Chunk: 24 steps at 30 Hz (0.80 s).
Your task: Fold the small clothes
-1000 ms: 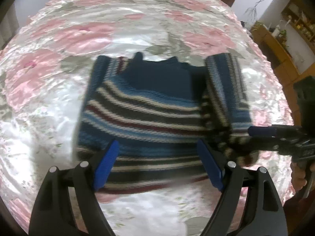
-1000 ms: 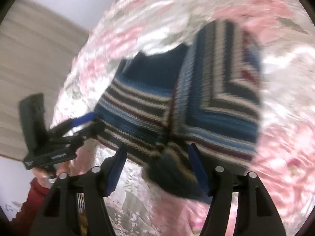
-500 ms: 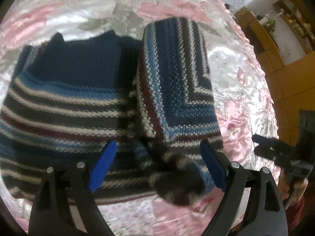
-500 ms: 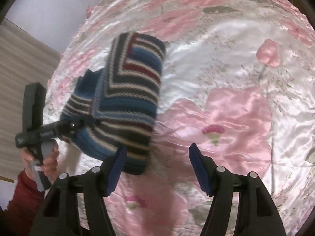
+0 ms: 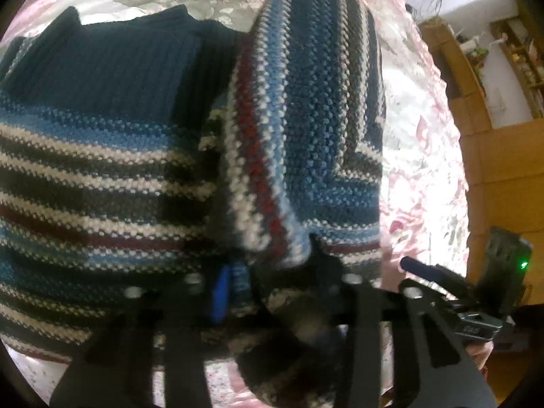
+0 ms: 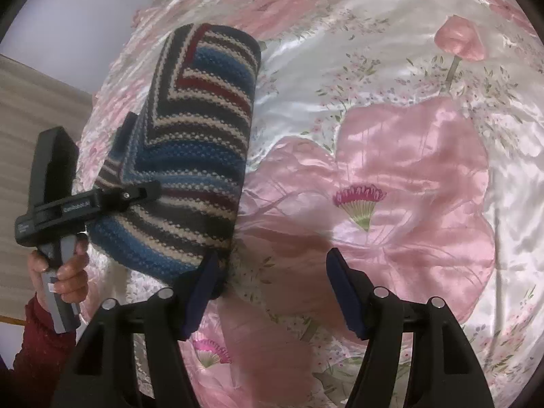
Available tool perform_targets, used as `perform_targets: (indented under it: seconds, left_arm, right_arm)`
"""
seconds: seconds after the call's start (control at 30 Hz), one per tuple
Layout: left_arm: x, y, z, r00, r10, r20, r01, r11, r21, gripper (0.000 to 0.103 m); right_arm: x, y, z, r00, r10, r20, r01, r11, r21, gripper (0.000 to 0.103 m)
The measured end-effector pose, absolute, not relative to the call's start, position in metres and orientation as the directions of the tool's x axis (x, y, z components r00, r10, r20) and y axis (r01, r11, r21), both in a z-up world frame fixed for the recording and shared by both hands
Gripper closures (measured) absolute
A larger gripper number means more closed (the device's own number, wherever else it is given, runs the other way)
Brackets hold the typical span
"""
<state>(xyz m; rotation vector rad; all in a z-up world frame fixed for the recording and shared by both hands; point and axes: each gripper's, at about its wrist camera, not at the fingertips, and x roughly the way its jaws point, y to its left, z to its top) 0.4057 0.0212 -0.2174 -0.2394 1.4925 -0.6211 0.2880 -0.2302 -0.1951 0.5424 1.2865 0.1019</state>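
Observation:
A striped knit sweater (image 5: 102, 156) in blue, white, dark and maroon lies on the bed, navy ribbed collar at the top. Its right sleeve (image 5: 312, 119) is folded over the body. My left gripper (image 5: 268, 282) is shut on the lower end of that sleeve, and the fabric bulges around its fingers. From the right wrist view the left gripper (image 6: 149, 192) bites the sweater (image 6: 204, 129) from the left. My right gripper (image 6: 272, 292) stands open just right of the sweater, with only bedspread between its fingers; its left pad (image 6: 200, 292) is near the knit's lower edge.
A shiny pink floral bedspread (image 6: 408, 170) covers the bed all around. Wooden furniture and shelves (image 5: 493, 156) stand beyond the bed's right side. A hand (image 6: 64, 272) with a dark red sleeve holds the left gripper's handle.
The left gripper moved right and in over the sweater, then closed on the folded sleeve's lower end. The right gripper drew away to the right, off the sweater, staying open.

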Motion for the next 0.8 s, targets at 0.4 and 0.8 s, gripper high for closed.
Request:
perform_targets:
  seconds: [0.4,0.8]
  left_arm:
    - [0.400,0.052,-0.134,0.186,-0.563,-0.805,0.357,0.802,-0.479,0.086]
    - [0.432,0.163,-0.103,0.317,-0.475,-0.821,0.296,0.872,-0.390,0.086]
  right_arm:
    - [0.284,-0.222,-0.197,0.276,0.370,-0.887,0.226,0.872,0.434,0.036]
    - [0.297,-0.186,-0.200,0.257,0.389,-0.885,0.155,0.887,0.435,0.036]
